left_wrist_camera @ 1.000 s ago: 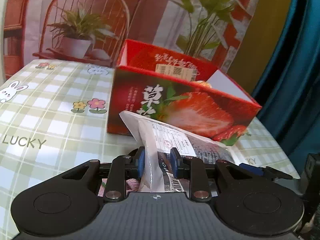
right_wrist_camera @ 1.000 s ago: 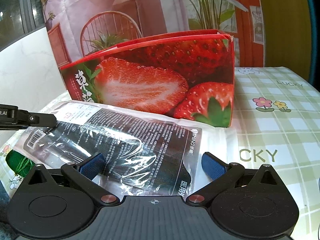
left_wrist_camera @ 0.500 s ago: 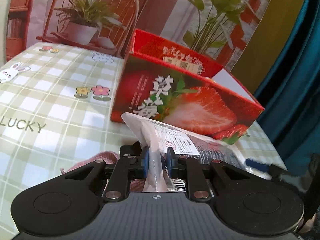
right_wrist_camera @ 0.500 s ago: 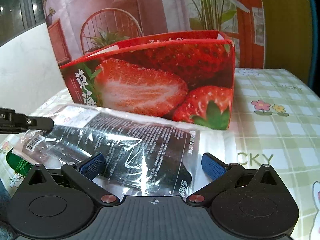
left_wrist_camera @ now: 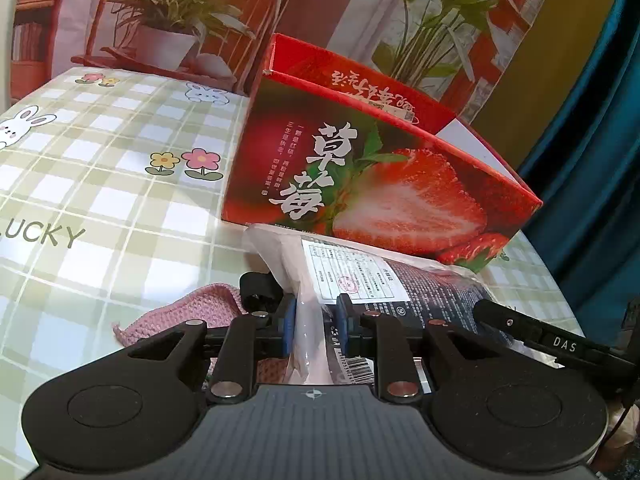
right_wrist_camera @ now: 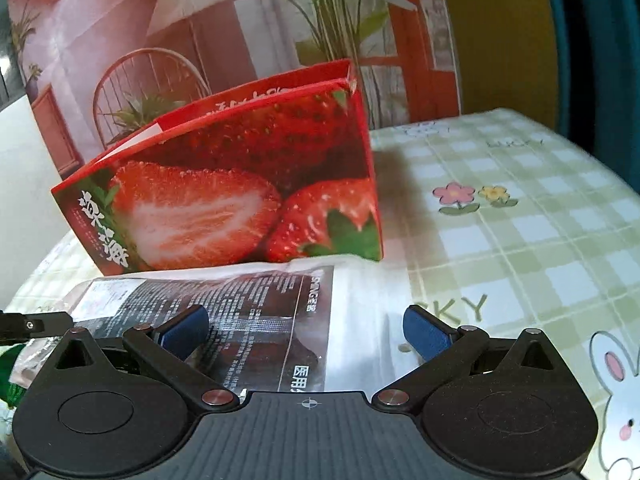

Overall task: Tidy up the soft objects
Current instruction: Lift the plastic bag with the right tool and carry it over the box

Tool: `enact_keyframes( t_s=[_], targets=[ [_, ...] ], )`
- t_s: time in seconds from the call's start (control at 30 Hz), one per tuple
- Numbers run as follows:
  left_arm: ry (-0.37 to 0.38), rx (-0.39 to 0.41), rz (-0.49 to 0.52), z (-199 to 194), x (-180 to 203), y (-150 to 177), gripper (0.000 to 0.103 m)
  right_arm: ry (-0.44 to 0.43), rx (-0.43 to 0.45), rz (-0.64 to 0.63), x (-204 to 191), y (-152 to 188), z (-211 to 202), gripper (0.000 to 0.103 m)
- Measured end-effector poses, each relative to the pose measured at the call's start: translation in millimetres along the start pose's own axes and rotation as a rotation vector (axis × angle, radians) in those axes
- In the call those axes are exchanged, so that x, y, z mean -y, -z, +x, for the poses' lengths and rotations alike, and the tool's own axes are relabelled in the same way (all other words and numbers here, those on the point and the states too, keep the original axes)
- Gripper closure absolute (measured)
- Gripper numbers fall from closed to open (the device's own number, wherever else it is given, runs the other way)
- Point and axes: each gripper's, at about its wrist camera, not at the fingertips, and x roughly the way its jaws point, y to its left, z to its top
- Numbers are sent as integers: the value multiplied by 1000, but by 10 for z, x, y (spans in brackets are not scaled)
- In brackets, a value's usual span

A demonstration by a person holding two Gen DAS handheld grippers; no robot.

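Two grippers on one flat plastic packet, lying low along the counter just in front of the strawberry box. Left gripper: jaws closed on a pinched-up fold at the packet's left end. Right gripper: jaws spread wide, straddling the packet's other end, nothing clamped. Long axis running across, roughly parallel to the box's front wall, so up and over that wall probably next, with the left gripper carrying. Pink knitted piece beneath the left jaws. Compared with a second ago: more of the box's open top visible from the left, the pink piece uncovered, the box tilted and closer on the right.
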Motion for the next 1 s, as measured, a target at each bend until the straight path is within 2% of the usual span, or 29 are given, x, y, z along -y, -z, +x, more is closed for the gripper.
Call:
enact_keyframes(
  t_s=[0.13,0.23,0.3,0.33,0.47,0.63,0.77,0.9,1.0],
  targets=[
    [10,-6,-20,10,-9,-4,80,-28,-15,28,40,-14,17,1],
    [11,-16,-21,11,13,-1,75,-60,-26,3,-44,-21,-32,12],
    [3,-18,-14,3,51,-1,75,-88,-40,-7,-104,-51,-73,24],
    [4,-19,-15,-3,56,-13,75,-87,-43,-20,-138,-73,-98,25],
    [45,-13,-70,-65,-17,-65,75,-75,-41,-111,-254,-169,-194,32],
    [77,-2,-113,-148,-95,-104,75,-103,-60,-227,-333,-279,-294,39],
    [87,5,-130,-235,-159,-142,75,-121,-59,-321,-423,-387,-402,57],
    [117,46,-90,-412,-179,-238,75,-140,-37,-416,-522,-527,-554,68],
    [133,91,-54,-552,-114,-308,75,-150,1,-448,-584,-617,-691,69]
  ],
)
